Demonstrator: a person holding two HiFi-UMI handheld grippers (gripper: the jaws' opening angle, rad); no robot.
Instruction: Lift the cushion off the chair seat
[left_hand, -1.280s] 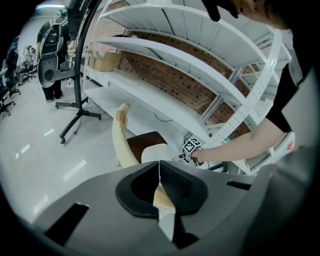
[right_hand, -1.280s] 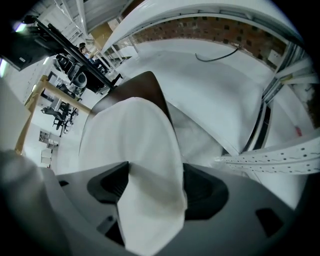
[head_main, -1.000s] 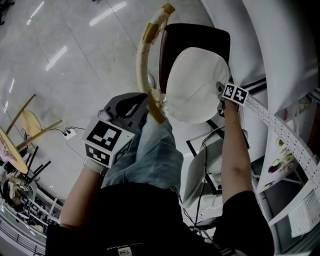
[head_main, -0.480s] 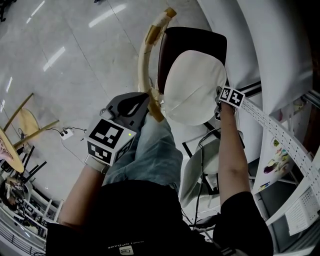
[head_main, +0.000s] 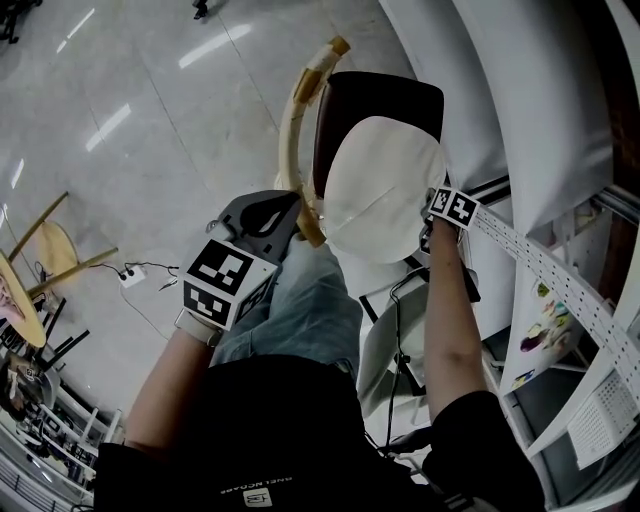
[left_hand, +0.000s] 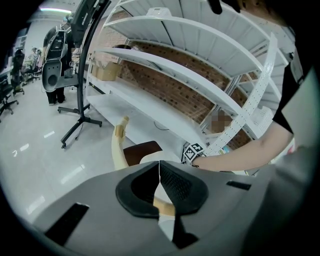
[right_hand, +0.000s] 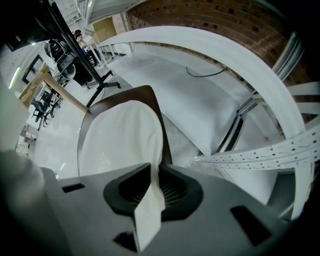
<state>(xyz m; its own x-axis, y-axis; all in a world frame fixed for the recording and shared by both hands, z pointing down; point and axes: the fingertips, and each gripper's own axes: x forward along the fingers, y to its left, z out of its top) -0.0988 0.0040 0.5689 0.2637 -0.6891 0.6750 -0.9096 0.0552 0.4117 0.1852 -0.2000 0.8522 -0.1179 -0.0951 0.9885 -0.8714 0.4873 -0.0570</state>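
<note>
Your right gripper (right_hand: 151, 176) is closing its jaws on the edge of the white cushion (right_hand: 120, 142). A flap of fabric is pinched between the pads and hangs out below them. The gripper points straight down and has come up over the last second, and the cushion's shelf-side rim rises with it, draping from the jaws down to the dark chair seat (right_hand: 156, 100).

Your left gripper (left_hand: 159, 169) has its jaw tips pressed together. A sliver of tan and white shows through the gap lower down, and it is not clear whether anything is caught there. Seen from above, this gripper sits at the near end of the chair's curved wooden rail (head_main: 291, 110), just beside the cushion's other edge.

Most of the cushion lies over the seat, so the lift looks begun rather than done, and the far part probably rests on the chair. White shelving (head_main: 520, 90) stands close on your right.
</note>
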